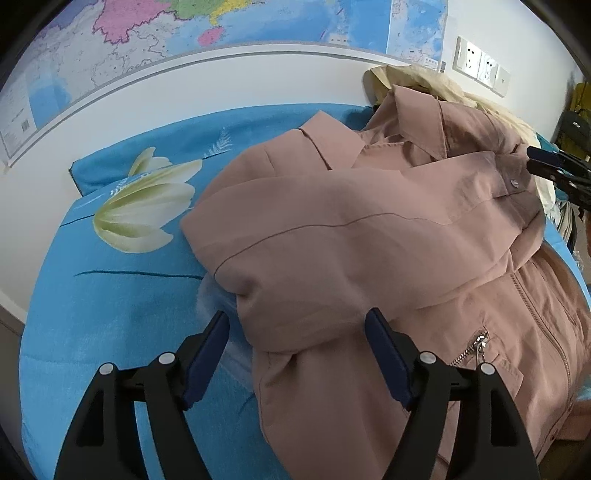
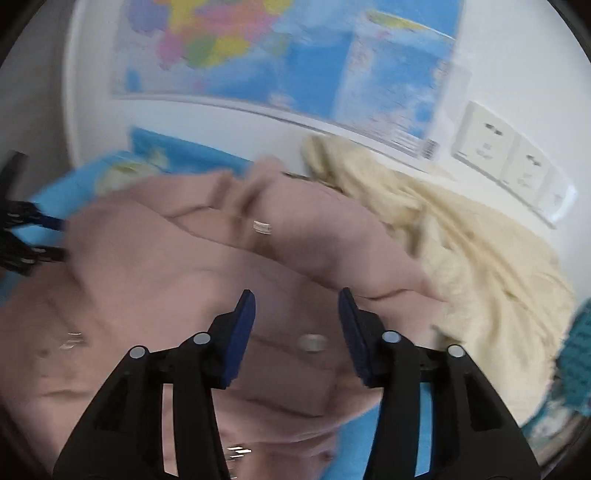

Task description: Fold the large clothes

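- While the pink jacket lay bunched on the blue flowered bedsheet, the left gripper hung over its near edge with its jaws spread wide; a fold of the jacket sat between the blue pads, but neither pad pressed on it.
- One sleeve was folded across the jacket's body, its cuff with a metal snap lying toward the right side of the left wrist view, just beside the tips of the right gripper.
- The jacket's collar pointed toward the wall, and a zipped pocket showed near the left gripper's right finger.
- From the right wrist view, which was blurred, the right gripper stood over the jacket with its jaws partly apart and nothing pinched; only cloth and a snap button lay below the gap.
- A cream garment lay heaped beside the jacket, against the wall, touching its far edge.
- A map hung on the white wall above the bed, with wall sockets to its right.
- The left gripper's tips showed at the left edge of the right wrist view, at the jacket's side.
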